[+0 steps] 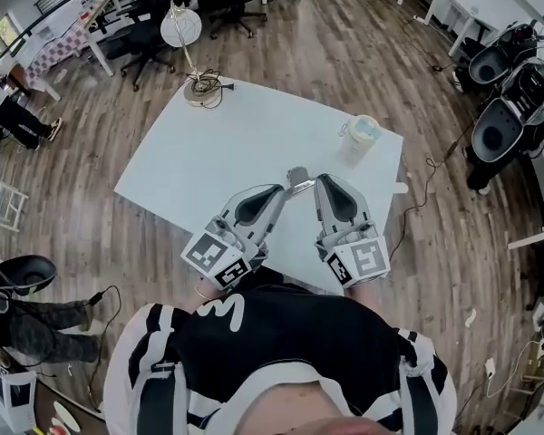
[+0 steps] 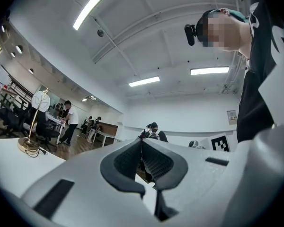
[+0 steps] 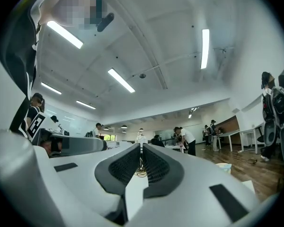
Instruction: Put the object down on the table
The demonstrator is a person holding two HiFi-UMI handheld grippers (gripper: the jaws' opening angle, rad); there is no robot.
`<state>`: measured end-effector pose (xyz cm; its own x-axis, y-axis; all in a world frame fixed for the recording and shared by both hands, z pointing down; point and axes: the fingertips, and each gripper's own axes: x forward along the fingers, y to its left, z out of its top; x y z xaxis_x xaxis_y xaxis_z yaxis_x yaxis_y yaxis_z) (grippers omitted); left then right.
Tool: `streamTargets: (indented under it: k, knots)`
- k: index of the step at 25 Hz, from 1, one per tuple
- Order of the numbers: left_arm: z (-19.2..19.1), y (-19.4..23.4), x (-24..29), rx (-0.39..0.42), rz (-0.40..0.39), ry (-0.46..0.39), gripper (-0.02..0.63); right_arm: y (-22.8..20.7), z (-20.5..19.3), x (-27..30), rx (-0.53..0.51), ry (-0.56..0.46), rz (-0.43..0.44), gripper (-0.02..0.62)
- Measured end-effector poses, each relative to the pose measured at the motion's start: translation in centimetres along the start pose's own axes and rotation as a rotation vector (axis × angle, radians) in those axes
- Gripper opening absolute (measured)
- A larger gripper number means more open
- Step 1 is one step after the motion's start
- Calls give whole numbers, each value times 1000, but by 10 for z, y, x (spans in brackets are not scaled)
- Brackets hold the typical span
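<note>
Left gripper [image 1: 282,190] and right gripper [image 1: 321,185] side by side at lower centre, jaws of both pressed together on nothing, pale cup [image 1: 361,138] upright on white table [image 1: 254,143], right of centre, lamp [image 1: 189,53] upper left

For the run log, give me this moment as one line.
left tool: shut, empty | right tool: shut, empty | cup: standing on table, apart from both tools
</note>
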<state>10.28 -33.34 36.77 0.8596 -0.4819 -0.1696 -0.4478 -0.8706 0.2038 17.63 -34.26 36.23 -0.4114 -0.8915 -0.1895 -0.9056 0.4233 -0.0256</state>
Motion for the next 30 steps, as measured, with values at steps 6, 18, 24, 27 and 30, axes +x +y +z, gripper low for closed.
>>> streamTargets:
  k: [6,18,24,27,30]
  knots:
    - [-4,-11,-9,5,21,14,9,15,5,-12,14,-12,24,26]
    - [-14,-21,-15,-16,10,33,9,10,13,-31,51,-37,-25,25]
    - [-2,-19,-39,-10,33,4,9,37,19,-27,41,-40,4,25]
    - [1,-23,-65,-12,51,1,9,69,17,-32,37,-19,31,25]
    - [7,-32,-90,-10,51,-9,9,101,20,-42,23,-15,46,25]
